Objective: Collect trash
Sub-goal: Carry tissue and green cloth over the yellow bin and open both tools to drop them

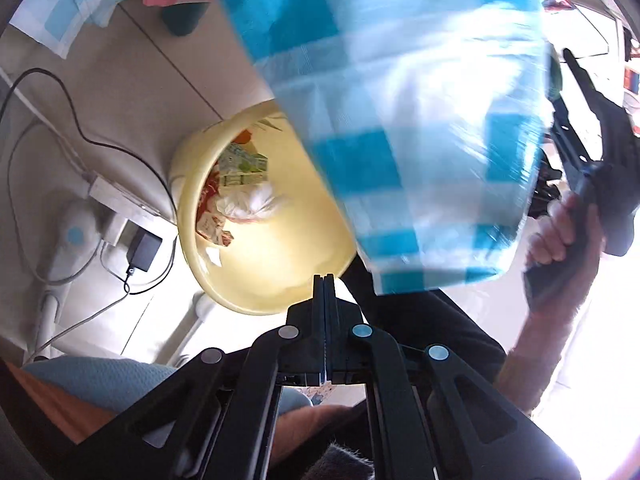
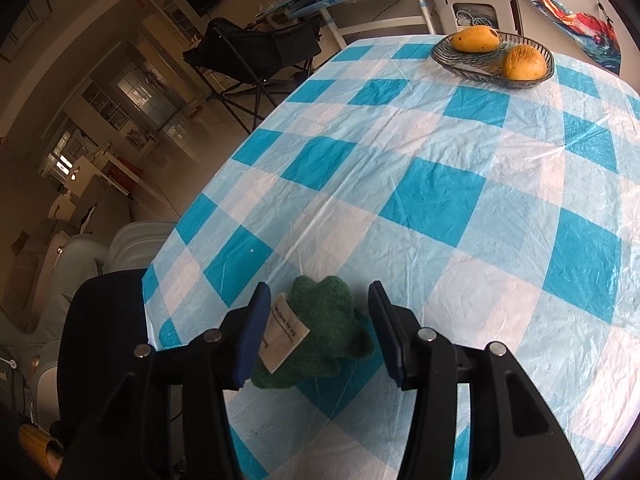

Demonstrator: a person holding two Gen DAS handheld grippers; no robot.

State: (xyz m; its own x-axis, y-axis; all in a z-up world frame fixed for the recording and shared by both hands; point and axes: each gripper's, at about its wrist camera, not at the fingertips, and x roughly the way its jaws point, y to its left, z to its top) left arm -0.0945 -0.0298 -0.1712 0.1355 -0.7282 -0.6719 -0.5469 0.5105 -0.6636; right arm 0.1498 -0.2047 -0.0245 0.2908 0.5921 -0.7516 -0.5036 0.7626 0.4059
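The left gripper (image 1: 324, 280) had its jaws pressed flat together with nothing between them, and it pointed down over a pale yellow plastic basin (image 1: 224, 276) that stood on the tiled floor (image 1: 132, 92) beside the table. Inside the basin lay the collected trash (image 1: 236, 196): a green-and-white printed carton, red-printed wrappers and a crumpled white plastic bag, heaped toward the basin's far-left side. Just beyond the basin, the hanging edge of the blue-and-white checked tablecloth (image 1: 400, 120) filled the upper part of the left wrist view, blurred. To the basin's left a white power strip (image 1: 116, 196) with a black adapter (image 1: 144, 248) and trailing cables lay on the floor. At that view's right edge a hand (image 1: 560, 232) gripped the handle of the other tool. The right gripper (image 2: 318, 320) stood partly open over the near edge of the table, its blue-padded fingers (image 2: 252, 332) on either side of a green felt-like toy (image 2: 320, 332) with a white paper tag; the left pad seemed close to the tag, though contact was hard to judge, and the right pad stood clear of the toy. Far across the tablecloth, a glass dish (image 2: 452, 60) held two yellow mangoes (image 2: 474, 39).
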